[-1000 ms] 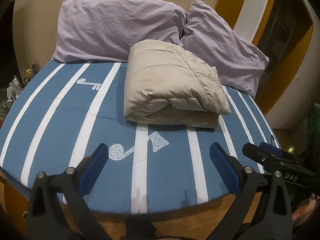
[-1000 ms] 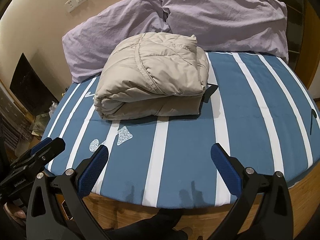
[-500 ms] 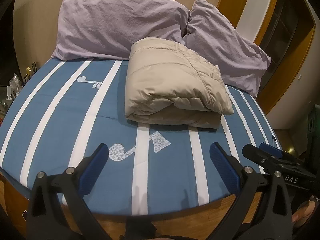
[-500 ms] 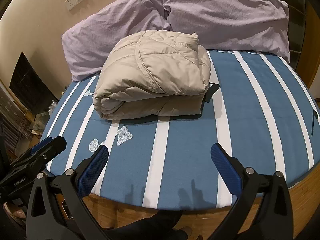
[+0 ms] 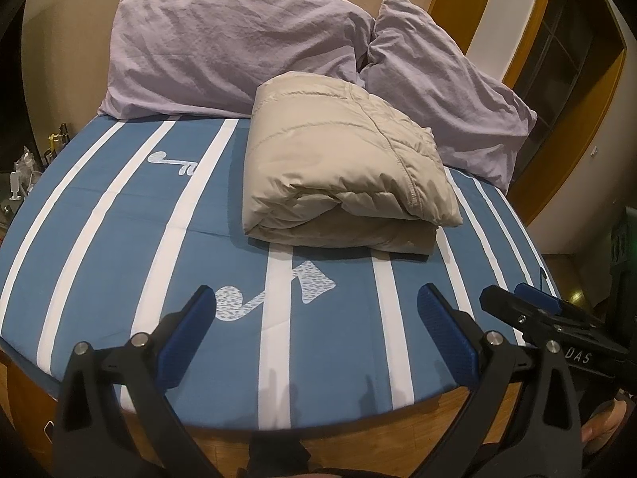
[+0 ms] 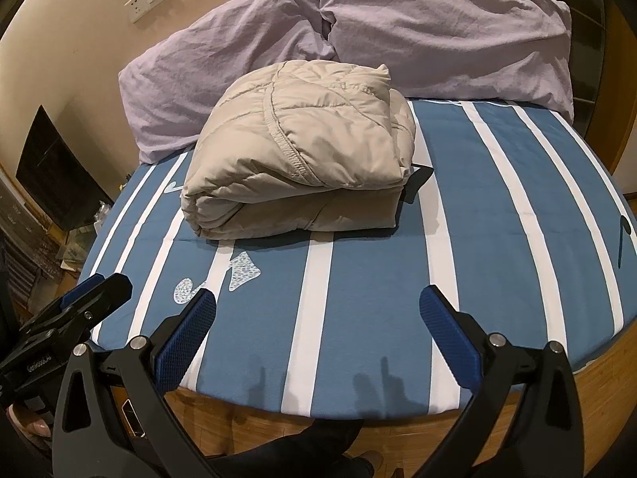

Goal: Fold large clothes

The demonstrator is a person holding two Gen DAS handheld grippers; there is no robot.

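A beige puffer jacket [image 5: 342,167] lies folded into a thick bundle on the blue-and-white striped bed [image 5: 119,247], close to the pillows. It also shows in the right wrist view [image 6: 302,155]. My left gripper [image 5: 314,318] is open and empty, held over the bed's near edge, well short of the jacket. My right gripper [image 6: 316,318] is open and empty too, likewise back from the jacket. Each gripper shows at the side of the other's view: the right one [image 5: 533,310], the left one [image 6: 91,294].
Two lilac pillows [image 5: 239,47] [image 5: 446,87] lean against the wall behind the jacket. The bed has a wooden frame [image 6: 398,426]. A dark screen [image 6: 55,175] and clutter stand left of the bed. A wooden door frame [image 5: 557,111] is on the right.
Both grippers have drifted slightly, so the jacket sits a little lower and nearer in the views. Both stay open. The jacket has not moved.
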